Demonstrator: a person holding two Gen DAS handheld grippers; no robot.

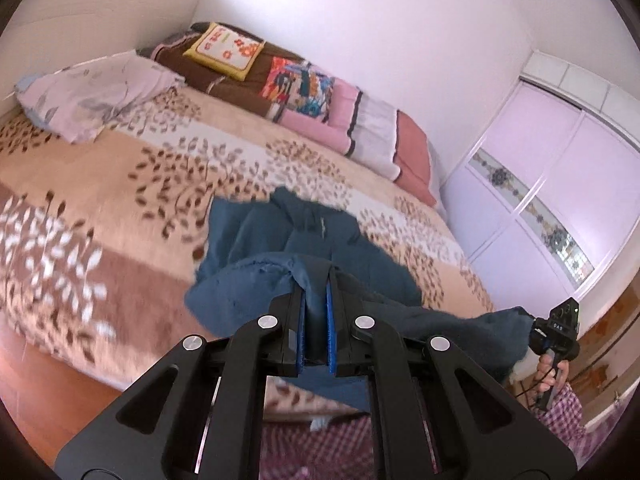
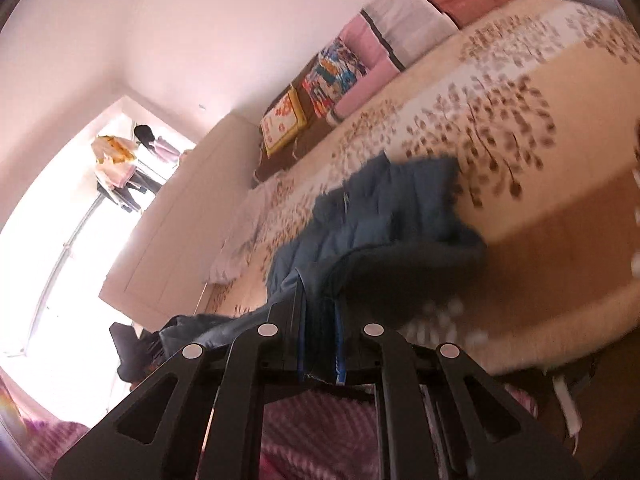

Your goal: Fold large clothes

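A large dark blue fleece garment (image 1: 280,240) hangs from both grippers over the near side of a bed with a beige leaf-patterned blanket (image 1: 100,184). My left gripper (image 1: 318,280) is shut on one edge of the garment. My right gripper (image 2: 318,300) is shut on another edge; it also shows in the left wrist view (image 1: 554,332), held in a hand at the far right. In the right wrist view the garment (image 2: 384,208) trails from the jaws onto the blanket (image 2: 520,120). Its lower part hangs out of sight.
A lilac pillow (image 1: 88,92) lies at the bed's head. Folded blankets and cushions (image 1: 280,76) line the wall side. A white wardrobe (image 1: 552,184) stands at the foot. A bright window with hanging clothes (image 2: 124,160) is left in the right wrist view.
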